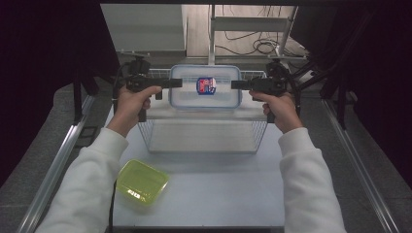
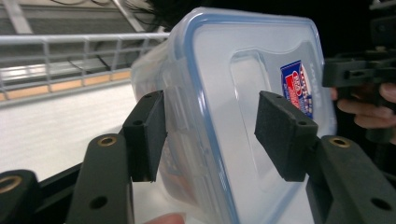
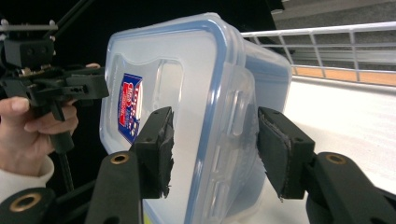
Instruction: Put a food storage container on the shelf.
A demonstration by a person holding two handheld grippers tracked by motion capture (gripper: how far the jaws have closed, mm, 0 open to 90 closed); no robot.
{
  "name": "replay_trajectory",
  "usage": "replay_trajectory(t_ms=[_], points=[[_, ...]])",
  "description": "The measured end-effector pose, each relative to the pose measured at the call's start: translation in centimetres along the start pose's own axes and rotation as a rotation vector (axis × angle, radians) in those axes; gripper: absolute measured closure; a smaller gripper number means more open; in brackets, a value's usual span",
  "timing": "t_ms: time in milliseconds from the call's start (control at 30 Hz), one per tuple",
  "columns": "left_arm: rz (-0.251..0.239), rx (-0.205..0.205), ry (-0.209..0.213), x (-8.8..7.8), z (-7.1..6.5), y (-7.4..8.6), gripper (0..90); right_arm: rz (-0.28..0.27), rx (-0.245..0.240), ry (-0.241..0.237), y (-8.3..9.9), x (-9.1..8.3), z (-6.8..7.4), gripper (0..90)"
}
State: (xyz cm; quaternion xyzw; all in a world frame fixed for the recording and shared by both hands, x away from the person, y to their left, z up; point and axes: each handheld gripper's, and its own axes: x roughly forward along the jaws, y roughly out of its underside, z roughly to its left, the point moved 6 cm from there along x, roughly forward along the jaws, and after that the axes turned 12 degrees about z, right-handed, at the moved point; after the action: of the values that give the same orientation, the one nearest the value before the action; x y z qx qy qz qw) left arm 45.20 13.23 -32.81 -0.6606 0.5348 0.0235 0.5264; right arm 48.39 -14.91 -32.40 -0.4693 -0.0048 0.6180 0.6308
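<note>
A wire basket [image 1: 201, 131] stands mid-table, and the lidded plastic box [image 1: 205, 87] hangs above its far edge, long axis running from hand to hand. The left gripper [image 1: 176, 83] clamps one short end and the right gripper [image 1: 237, 84] the other, both equally near. In the left gripper view the pads pinch lid and base; in the right gripper view one pad seems barely off the wall. The box's underside and contents are hidden. A yellow-green lid [image 1: 141, 182] lies near the left sleeve.
</note>
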Motion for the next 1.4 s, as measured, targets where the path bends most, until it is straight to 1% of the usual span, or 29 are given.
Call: replay_trajectory(t_ms=[33, 67, 100, 133, 167, 200, 233, 300, 367, 433, 467, 533, 600, 667, 700, 733, 767, 800, 833, 867, 900, 933, 967, 1033, 1100, 1167, 1200, 1300, 1400], points=[[0.004, -0.002, -0.023, 0.2, 0.1, -0.1, 45.4, 0.000, 0.000, 0.000, 0.0, 0.0, 0.0, 45.5], [0.010, 0.000, -0.032, 0.4, 0.4, -0.1, 45.0, 0.004, 0.008, 0.019, -0.1, 0.1, -0.1, 44.1], [0.015, -0.011, -0.025, 0.7, 0.5, -0.1, 45.2, 0.004, 0.017, 0.041, -0.2, 0.2, -0.2, 42.8], [0.023, -0.007, -0.042, 0.9, 0.7, 0.0, 44.9, 0.002, 0.031, 0.079, -0.2, 0.3, -0.3, 42.9], [0.023, -0.009, -0.050, 1.1, 0.8, 0.0, 43.5, 0.007, 0.029, 0.119, -0.2, 0.4, -0.5, 45.3], [0.010, -0.028, -0.027, 1.2, 0.9, 0.1, 42.3, 0.007, 0.028, 0.148, -0.3, 0.6, -0.4, 42.6], [0.008, -0.031, -0.022, 1.2, 0.9, 0.1, 42.3, -0.001, 0.030, 0.164, -0.4, 0.8, -0.4, 41.0], [0.003, -0.038, -0.018, 1.3, 1.0, 0.2, 42.1, -0.006, 0.029, 0.178, -0.4, 0.9, -0.3, 39.8], [-0.006, -0.034, -0.031, 1.1, 1.0, 0.4, 38.0, -0.042, 0.022, 0.202, -0.3, 0.8, -0.1, 37.7], [-0.015, -0.030, -0.032, 0.9, 1.0, 0.5, 36.0, -0.068, 0.015, 0.187, -0.1, 0.5, 0.1, 37.6], [-0.023, -0.032, -0.024, 0.6, 1.0, 0.5, 36.0, -0.068, 0.015, 0.187, -0.1, 0.5, 0.1, 37.6], [-0.046, -0.030, -0.014, 0.1, 1.0, 0.6, 33.3, -0.089, -0.004, 0.183, 0.3, 0.2, 0.4, 38.9], [-0.065, -0.001, -0.018, -0.9, 0.6, 1.0, 30.3, -0.120, -0.034, 0.184, 1.1, -0.6, 1.0, 45.6], [-0.089, 0.013, -0.005, -1.5, 0.1, 1.5, 29.0, -0.140, -0.074, 0.199, 1.8, -1.2, 1.5, 53.4], [-0.089, 0.013, -0.005, -1.5, 0.1, 1.5, 28.1, -0.140, -0.074, 0.199, 1.8, -1.2, 1.5, 53.4], [-0.093, 0.020, -0.003, -1.8, 0.0, 1.8, 28.1, -0.144, -0.089, 0.203, 2.3, -1.5, 1.8, 58.5], [-0.102, 0.023, -0.006, -2.1, -0.1, 2.1, 26.3, -0.156, -0.116, 0.199, 3.2, -1.9, 2.3, 70.9], [-0.105, 0.025, -0.004, -2.3, -0.3, 2.4, 26.3, -0.156, -0.116, 0.199, 3.2, -1.9, 2.3, 70.9], [-0.106, 0.041, 0.004, -2.7, -0.7, 3.1, 25.5, -0.157, -0.152, 0.193, 4.2, -2.1, 2.9, 81.9], [-0.105, 0.050, 0.005, -2.8, -0.9, 3.5, 25.4, -0.152, -0.175, 0.183, 4.7, -2.1, 3.2, 86.6], [-0.102, 0.060, 0.004, -2.9, -1.1, 3.8, 25.2, -0.135, -0.199, 0.170, 5.3, -1.9, 3.5, 88.3], [-0.102, 0.071, 0.001, -2.9, -1.4, 4.1, 24.6, -0.118, -0.228, 0.169, 5.9, -1.6, 3.8, 88.5], [-0.102, 0.071, 0.001, -2.9, -1.4, 4.1, 24.6, -0.118, -0.228, 0.169, 5.9, -1.6, 3.8, 88.5], [-0.102, 0.089, -0.002, -2.9, -1.7, 4.7, 24.7, -0.063, -0.290, 0.160, 7.4, -0.3, 4.7, 88.6], [-0.100, 0.101, 0.000, -2.8, -2.1, 5.3, 24.7, -0.043, -0.318, 0.179, 7.9, 0.5, 4.8, 88.7], [-0.099, 0.105, -0.003, -2.8, -2.2, 5.5, 24.7, -0.039, -0.323, 0.191, 8.0, 0.8, 4.7, 88.7], [-0.094, 0.111, -0.007, -2.8, -2.3, 5.7, 24.7, -0.037, -0.310, 0.192, 7.9, 1.3, 4.4, 88.7], [-0.085, 0.111, 0.007, -2.7, -2.4, 6.4, 24.7, -0.033, -0.306, 0.213, 7.5, 1.7, 3.8, 88.7], [-0.081, 0.115, 0.016, -2.6, -2.4, 7.1, 24.7, -0.036, -0.293, 0.216, 7.1, 2.0, 3.3, 88.7]])
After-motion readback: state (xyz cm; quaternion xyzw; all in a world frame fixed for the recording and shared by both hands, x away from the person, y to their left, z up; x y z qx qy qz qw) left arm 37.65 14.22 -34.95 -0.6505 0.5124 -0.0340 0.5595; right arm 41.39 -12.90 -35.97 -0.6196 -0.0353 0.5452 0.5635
